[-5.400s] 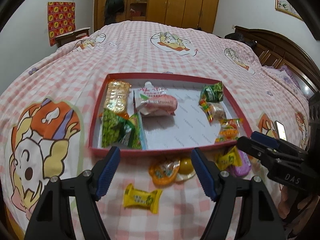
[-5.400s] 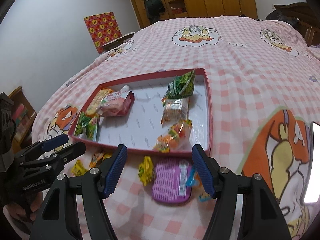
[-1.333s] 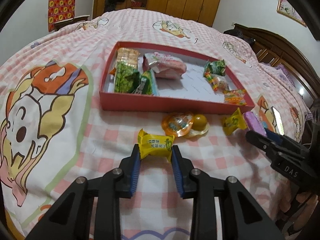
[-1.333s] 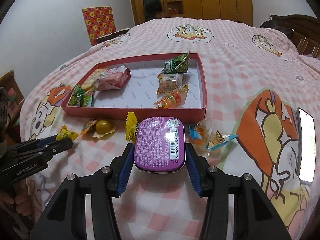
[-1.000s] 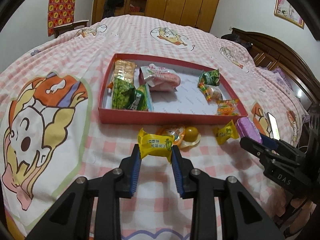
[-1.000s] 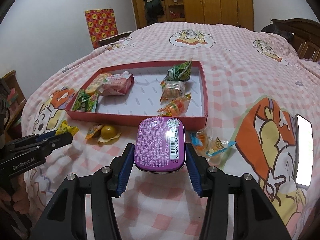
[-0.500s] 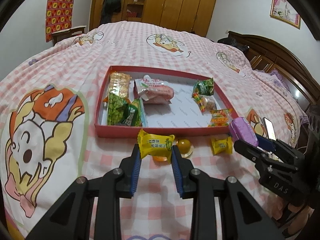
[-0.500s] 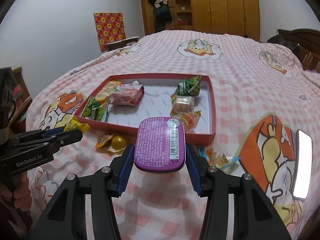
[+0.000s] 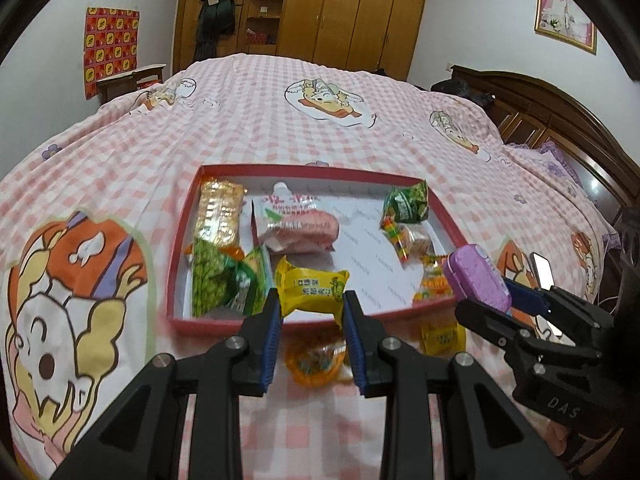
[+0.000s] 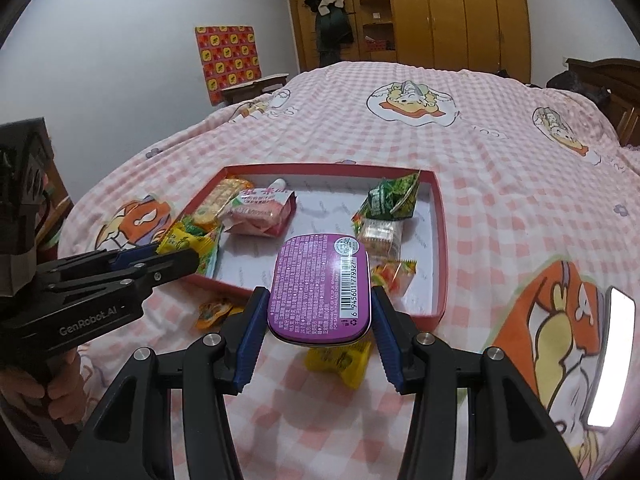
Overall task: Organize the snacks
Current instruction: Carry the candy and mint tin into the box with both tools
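The left gripper [image 9: 313, 300] is clamped on a yellow wrapped candy [image 9: 311, 287], which is pinched across its short width so that its long axis runs side to side between the blue pads [image 9: 272, 332]. The candy is carried clear of the bedspread, just at the near wall of the red tray [image 9: 224, 325]. Bare white tray floor lies straight ahead of it, between the green snack packets [image 9: 224, 280] on the left and the orange gummy packet [image 9: 434, 280] on the right; the pink-and-white pouch [image 9: 298, 226] lies further in.

The right gripper [image 10: 318, 300] is closed on a purple mint tin [image 10: 320, 288], held flat by its long sides with the barcode end toward the camera. Its long axis points forward into the tray, whose near right corner [image 10: 438, 312] lies just ahead and to the right. The open floor is ahead and slightly left of the tin, beside a clear wrapped sweet [image 10: 378, 234] and a green triangular packet [image 10: 390, 196].

Both loads seem about equally near the tray; the candy is judged closer to the left half, the tin to the right half, so the two paths need not cross. On the bedspread [image 10: 480, 152] outside the tray, a second yellow candy [image 10: 340, 360] and an orange jelly cup [image 9: 316, 362] are left; whether more lies hidden under the grippers cannot be told.
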